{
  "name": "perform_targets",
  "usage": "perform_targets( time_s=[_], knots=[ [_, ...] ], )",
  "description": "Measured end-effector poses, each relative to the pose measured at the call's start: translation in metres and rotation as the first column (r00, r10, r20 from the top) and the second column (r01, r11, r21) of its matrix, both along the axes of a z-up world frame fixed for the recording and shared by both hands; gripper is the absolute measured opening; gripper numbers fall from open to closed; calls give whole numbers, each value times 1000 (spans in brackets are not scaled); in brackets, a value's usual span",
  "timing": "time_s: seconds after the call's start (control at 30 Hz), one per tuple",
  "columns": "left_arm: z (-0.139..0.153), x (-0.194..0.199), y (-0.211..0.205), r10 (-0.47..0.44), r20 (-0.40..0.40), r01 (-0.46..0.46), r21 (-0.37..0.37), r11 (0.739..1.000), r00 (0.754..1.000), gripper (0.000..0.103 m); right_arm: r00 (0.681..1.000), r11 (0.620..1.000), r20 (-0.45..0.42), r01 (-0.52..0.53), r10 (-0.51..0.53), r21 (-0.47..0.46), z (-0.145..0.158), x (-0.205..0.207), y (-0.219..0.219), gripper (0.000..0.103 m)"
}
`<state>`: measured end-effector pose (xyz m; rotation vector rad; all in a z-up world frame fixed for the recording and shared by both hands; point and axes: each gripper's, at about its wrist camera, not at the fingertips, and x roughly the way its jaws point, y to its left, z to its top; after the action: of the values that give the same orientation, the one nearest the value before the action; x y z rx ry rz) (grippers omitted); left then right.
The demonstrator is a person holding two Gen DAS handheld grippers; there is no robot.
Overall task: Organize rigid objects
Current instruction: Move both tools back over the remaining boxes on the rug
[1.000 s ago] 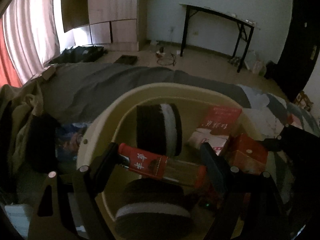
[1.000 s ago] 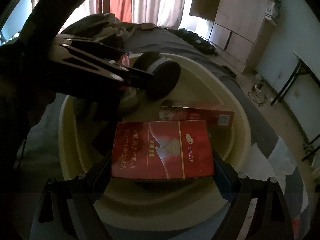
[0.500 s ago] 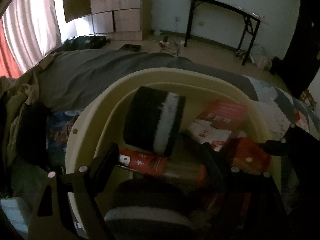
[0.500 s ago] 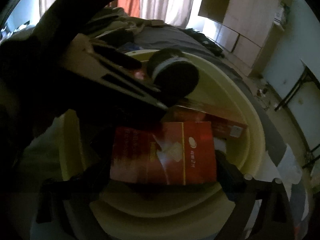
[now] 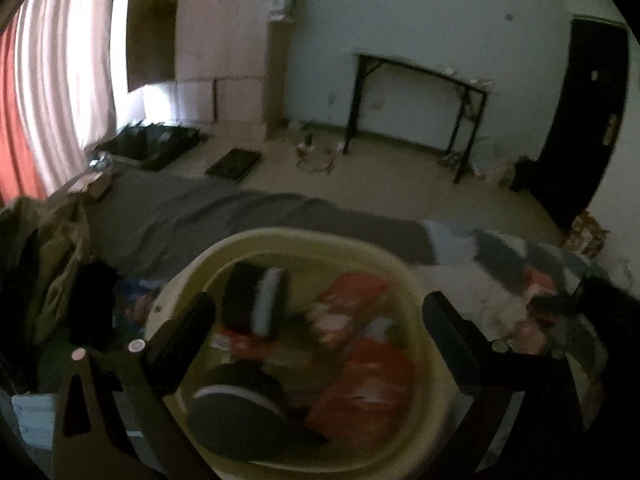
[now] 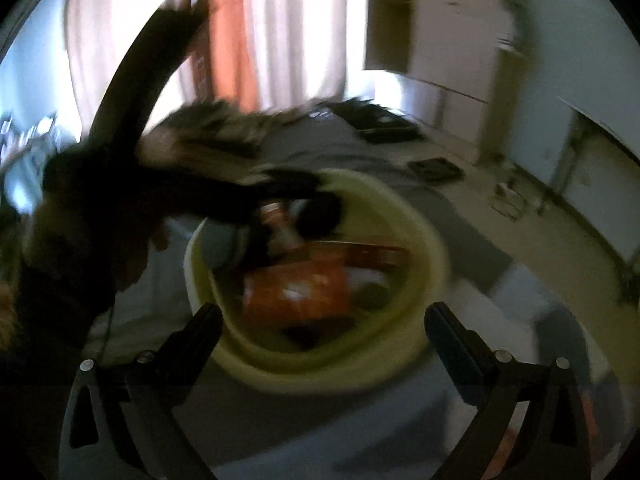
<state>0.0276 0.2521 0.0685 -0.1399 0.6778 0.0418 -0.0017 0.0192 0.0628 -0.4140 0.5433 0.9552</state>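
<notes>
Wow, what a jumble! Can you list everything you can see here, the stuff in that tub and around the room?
Basin: one, pale yellow, on the bed.
Black rolls with a white band: two, inside the basin.
Red boxes: several, blurred, inside the basin.
Bed cover: one, grey, under the basin.
Clothes pile: olive and black, beside the basin.
Curtains: red and white, at the window.
Wardrobe: one, pale wood, by the wall.
Folding table: one, black-legged, against the far wall.
Door: one, dark.
Left tool: open, empty, above the basin.
Right tool: open, empty, near the basin's rim.
</notes>
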Motion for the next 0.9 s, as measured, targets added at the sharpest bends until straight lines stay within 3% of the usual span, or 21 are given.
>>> perform_targets(
  time_s=[0.17,0.3,0.37,0.47,0.57,0.77,0.9],
  knots=[
    [-1,1,-57,-71,-20,72,12,997,997,103,974,959,0,225,-228,175,30,15,-136,103],
    [-25,9,-120,-199,-87,197,-34,980,976,103,897,866,-124,443,-425,232,17,46,-224,103],
    [-40,15,-154,-254,-129,246,-70,967,959,103,850,826,-221,521,-479,215,7,65,-239,103],
    [-62,29,-201,-263,-177,261,-33,965,948,103,814,811,-329,553,-478,190,-13,93,-242,103],
    [-80,42,-244,-268,-199,290,88,953,943,103,774,803,-322,592,-545,66,-27,118,-226,103],
    [-99,69,-259,-225,-215,259,144,955,950,103,743,798,-316,595,-590,-93,-41,154,-173,103],
    [-108,85,-257,-205,-222,240,142,960,953,103,723,781,-316,614,-615,-113,-50,168,-158,103]
  ],
)
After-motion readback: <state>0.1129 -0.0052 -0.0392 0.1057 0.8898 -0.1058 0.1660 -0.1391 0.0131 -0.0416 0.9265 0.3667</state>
